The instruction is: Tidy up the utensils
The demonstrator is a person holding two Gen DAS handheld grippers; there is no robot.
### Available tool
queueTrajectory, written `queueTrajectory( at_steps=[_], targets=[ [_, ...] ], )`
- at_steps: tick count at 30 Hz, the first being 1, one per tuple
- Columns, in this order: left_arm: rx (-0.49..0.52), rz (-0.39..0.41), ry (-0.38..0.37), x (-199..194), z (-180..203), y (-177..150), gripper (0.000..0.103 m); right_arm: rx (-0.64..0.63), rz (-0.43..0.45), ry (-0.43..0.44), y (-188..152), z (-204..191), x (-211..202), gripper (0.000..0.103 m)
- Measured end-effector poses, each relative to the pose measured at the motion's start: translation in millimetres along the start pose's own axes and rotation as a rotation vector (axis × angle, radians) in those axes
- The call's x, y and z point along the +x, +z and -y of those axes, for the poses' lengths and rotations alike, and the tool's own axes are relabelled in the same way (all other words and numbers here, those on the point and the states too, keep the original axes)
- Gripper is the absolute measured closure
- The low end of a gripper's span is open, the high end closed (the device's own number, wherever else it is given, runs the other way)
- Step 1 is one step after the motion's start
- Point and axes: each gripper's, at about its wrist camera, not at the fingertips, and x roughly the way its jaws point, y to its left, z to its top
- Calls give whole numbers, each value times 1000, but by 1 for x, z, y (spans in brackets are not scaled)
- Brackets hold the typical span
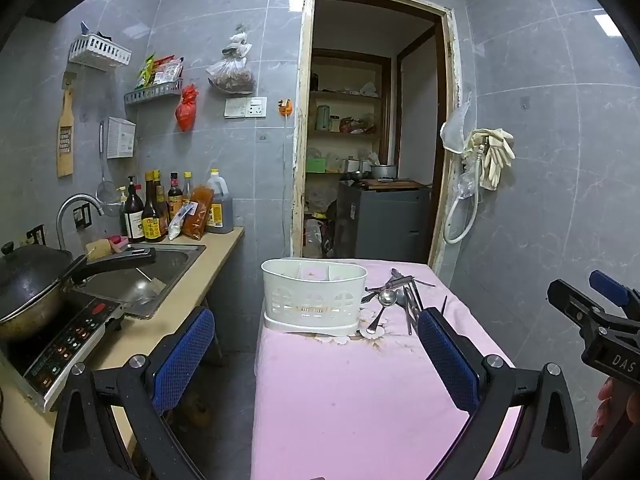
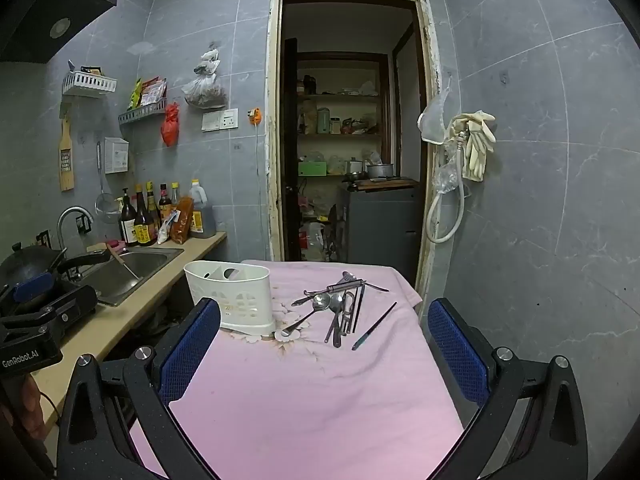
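1. Both my tools, left tool (image 1: pixel 316 356) and right tool (image 2: pixel 324 348), hang spread wide, pinching nothing, above the pink worktop (image 2: pixel 312 392).
2. Utensils (image 2: pixel 340 308) lie heaped just right of the white caddy (image 2: pixel 236 296), long axes mostly running toward me.
3. One dark chopstick (image 2: pixel 374 326) lies apart, slanting toward the far right.

The left wrist view looks forward and slightly down between the left gripper (image 1: pixel 316 356) fingers, from the near end of the table (image 1: pixel 344 400); the right wrist view does likewise along the right gripper (image 2: pixel 324 352), a little further right; both stand back from the holder (image 1: pixel 314 296) and utensils (image 2: pixel 340 308); both share table, counter (image 2: pixel 120 316) and doorway (image 2: pixel 348 120); each catches the other gripper at its edge.
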Motion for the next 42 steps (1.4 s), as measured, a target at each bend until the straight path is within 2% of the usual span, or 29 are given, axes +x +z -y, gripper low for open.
queueTrajectory(
  at_steps=[12, 42],
  targets=[
    [6, 9, -4, -5, 10, -2, 0, -2, -6, 12, 2, 1, -3, 1],
    [7, 8, -4, -6, 5, 2, 0, -6, -9, 16, 1, -2, -1, 1]
  ],
)
